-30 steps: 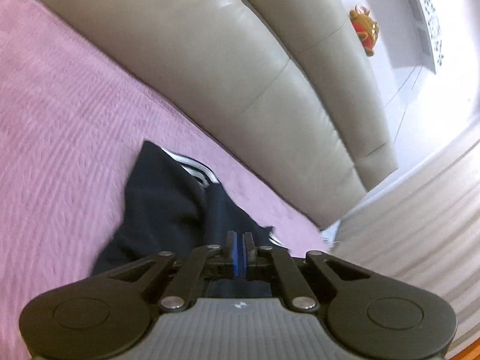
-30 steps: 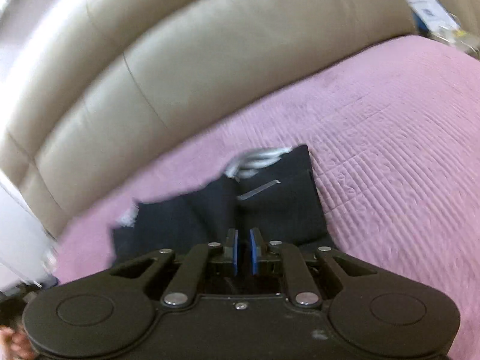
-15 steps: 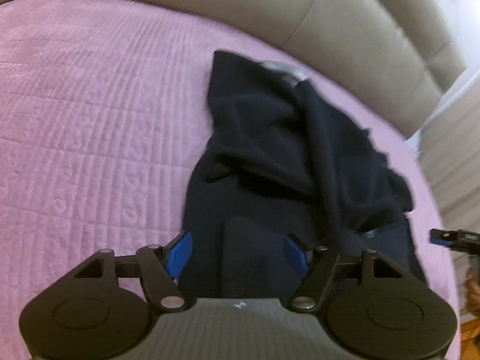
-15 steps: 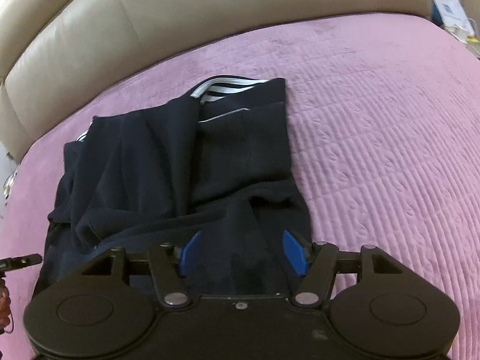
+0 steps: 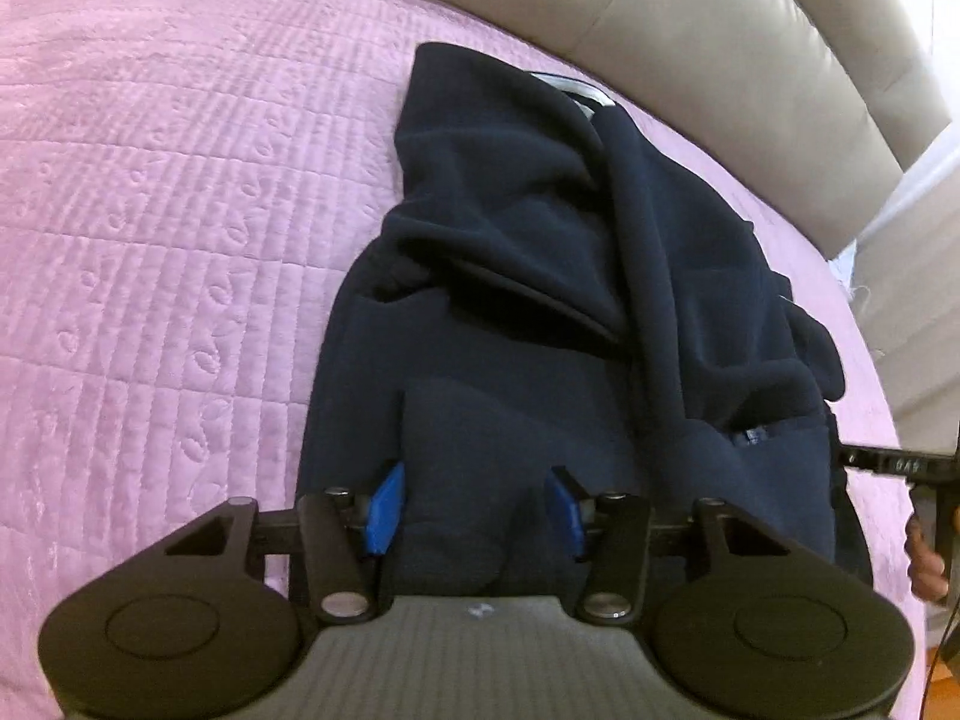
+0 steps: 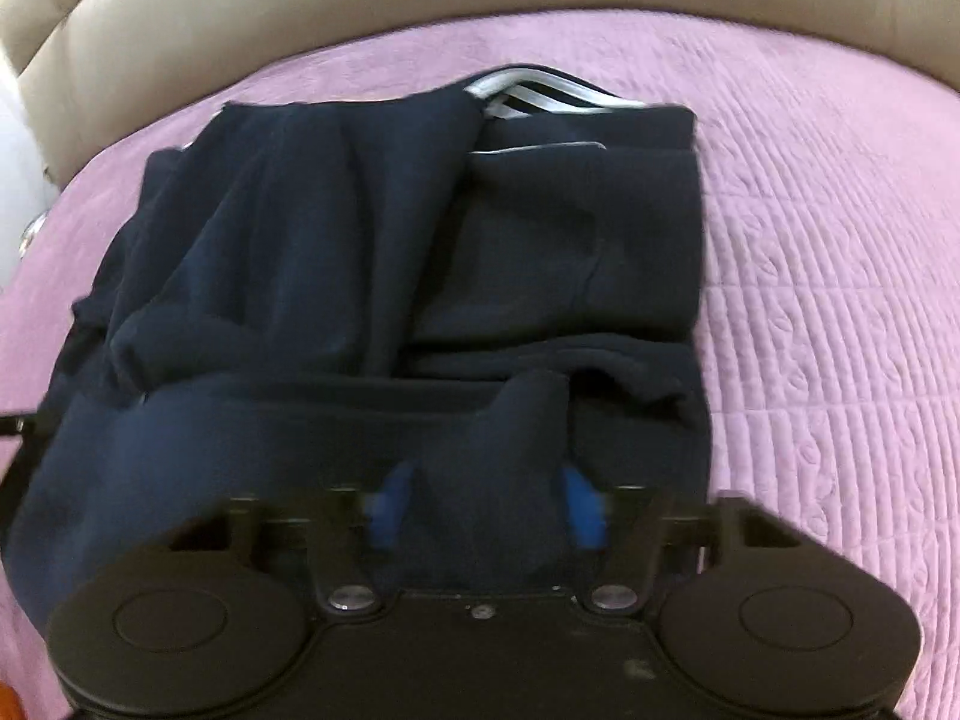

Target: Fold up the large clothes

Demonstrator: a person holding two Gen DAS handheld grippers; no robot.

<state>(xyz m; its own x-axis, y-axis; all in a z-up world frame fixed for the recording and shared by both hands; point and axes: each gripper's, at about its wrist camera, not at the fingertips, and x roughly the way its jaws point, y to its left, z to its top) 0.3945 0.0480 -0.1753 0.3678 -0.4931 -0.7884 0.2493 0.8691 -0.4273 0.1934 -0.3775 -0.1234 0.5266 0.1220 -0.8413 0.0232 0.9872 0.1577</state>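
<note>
Left claw (image 5: 474,507) points steeply down, jaws closing with dark cloth (image 5: 540,276) bunched between them. Right claw (image 6: 486,498) likewise tilts down, jaws closing around a raised fold of cloth.

The dark navy garment (image 5: 540,276) is soft, matt, fleece-like cloth with a striped knit band at its far edge. The pink bedspread (image 5: 180,192) is quilted fabric, stitched in ridges, with a faint velvety sheen. The beige headboard (image 5: 720,48) looks like smooth, slightly glossy leather. The left gripper (image 5: 474,507) is matt black plastic with blue pads (image 5: 384,504).
</note>
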